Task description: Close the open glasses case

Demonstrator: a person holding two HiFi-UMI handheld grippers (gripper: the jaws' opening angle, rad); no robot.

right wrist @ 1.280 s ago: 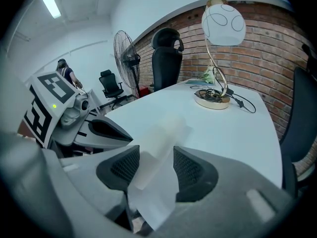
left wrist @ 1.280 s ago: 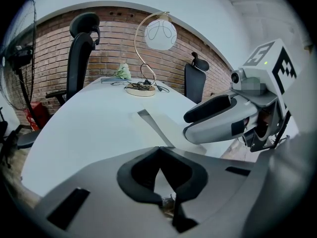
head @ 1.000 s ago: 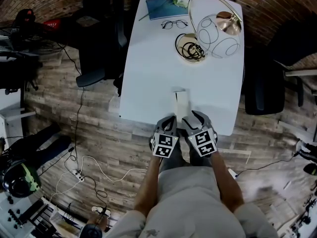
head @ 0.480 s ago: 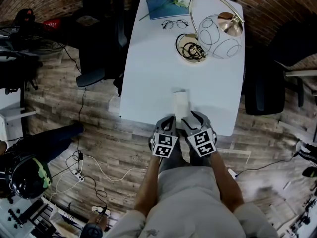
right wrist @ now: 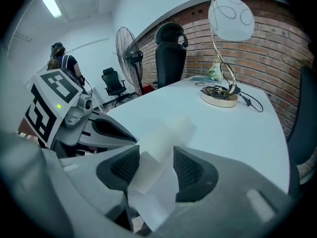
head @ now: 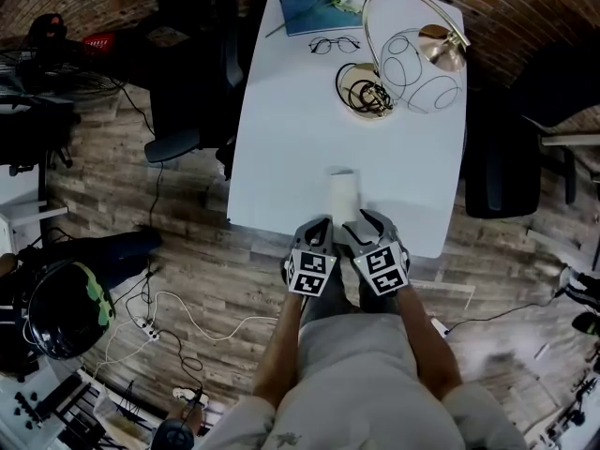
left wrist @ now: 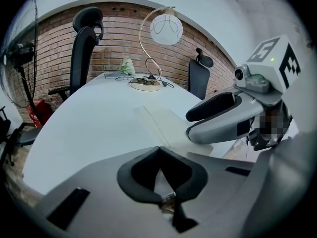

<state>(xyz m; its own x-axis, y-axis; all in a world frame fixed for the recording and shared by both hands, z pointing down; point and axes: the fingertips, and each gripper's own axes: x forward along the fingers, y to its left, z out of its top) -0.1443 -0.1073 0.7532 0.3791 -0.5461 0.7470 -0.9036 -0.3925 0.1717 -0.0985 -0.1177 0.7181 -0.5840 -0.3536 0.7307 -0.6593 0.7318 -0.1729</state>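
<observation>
Your left claw is pinched fully together with nothing in it, at the near edge of the bench. The white glasses case lies just beside it, near that edge. Your right claw is partly apart, its pads pressed on the case's near end.

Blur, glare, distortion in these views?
Head view: white table nearly swallows the glasses case. Left gripper view: heavy fisheye, dark corners. Right gripper view: the case between the right gripper's jaws is out of focus; ceiling light glares top left.
</observation>
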